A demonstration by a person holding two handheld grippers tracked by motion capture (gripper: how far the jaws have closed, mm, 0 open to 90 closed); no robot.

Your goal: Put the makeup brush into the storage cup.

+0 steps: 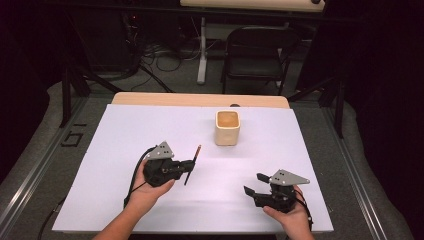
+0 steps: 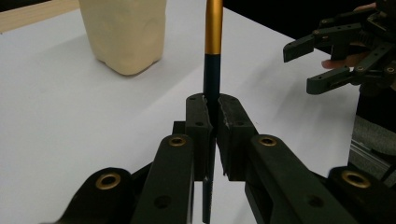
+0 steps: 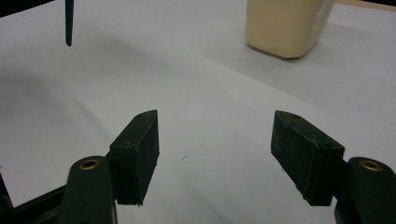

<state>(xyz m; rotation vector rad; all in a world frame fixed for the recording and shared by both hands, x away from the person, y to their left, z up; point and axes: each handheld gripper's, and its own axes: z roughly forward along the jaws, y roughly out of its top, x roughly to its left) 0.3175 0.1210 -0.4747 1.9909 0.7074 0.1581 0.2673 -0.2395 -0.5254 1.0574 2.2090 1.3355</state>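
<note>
My left gripper (image 1: 190, 164) is shut on a thin dark pencil (image 1: 196, 154) with a gold band; in the left gripper view the pads (image 2: 201, 116) pinch the shaft and the pencil (image 2: 213, 28) rises straight up past them. A cream square cup (image 1: 227, 127) stands upright further back on the white sheet, to the right of the pencil. The same cup (image 2: 123, 32) is at the upper left in the left gripper view. My right gripper (image 1: 252, 183) hovers near the front right, open with nothing between its pads (image 3: 140, 154). The cup (image 3: 285, 25) and the pencil's tip (image 3: 69, 21) lie beyond it.
A white sheet (image 1: 150, 130) covers the wooden table (image 1: 200, 99). A dark folding chair (image 1: 255, 55) and cables stand on the floor behind the table. The right gripper (image 2: 303, 67) also appears at the right of the left gripper view.
</note>
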